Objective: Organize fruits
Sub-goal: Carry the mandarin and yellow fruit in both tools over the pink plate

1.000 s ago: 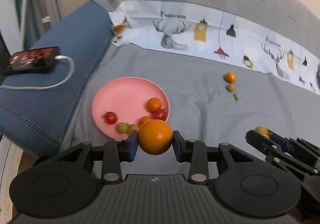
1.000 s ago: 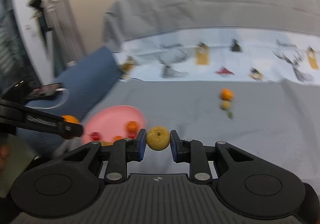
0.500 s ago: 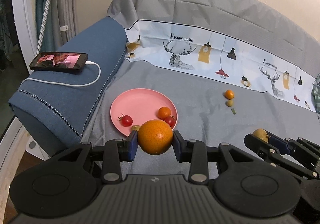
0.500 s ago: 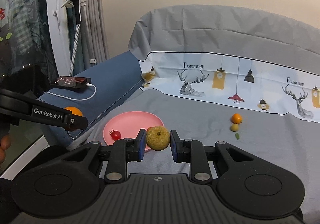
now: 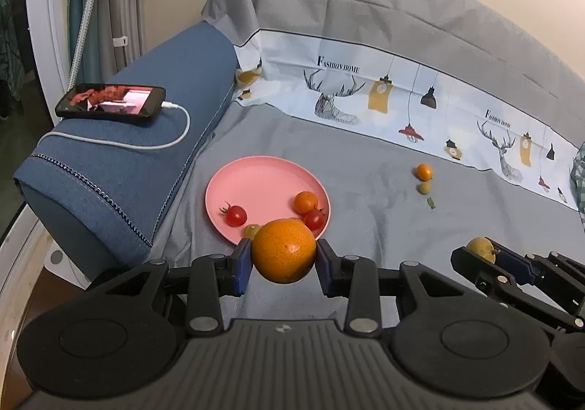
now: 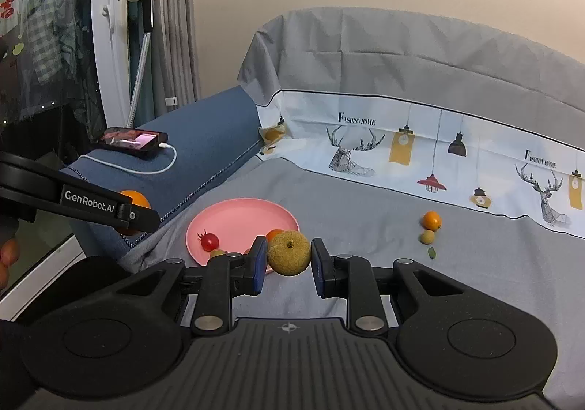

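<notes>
Plate (image 5: 234, 187), pink, on the grey cover just ahead of both tools, holding two cherry tomatoes and a small orange fruit. Left gripper (image 5: 283, 258): clamped on a large orange (image 5: 284, 251), which hangs at the plate's near rim; this hand is judged the nearer. Right gripper (image 6: 287, 254): closed on a small brown pear (image 6: 289, 253), near the plate's right edge. Two loose fruits (image 5: 424, 179) lie well apart, further right.
</notes>
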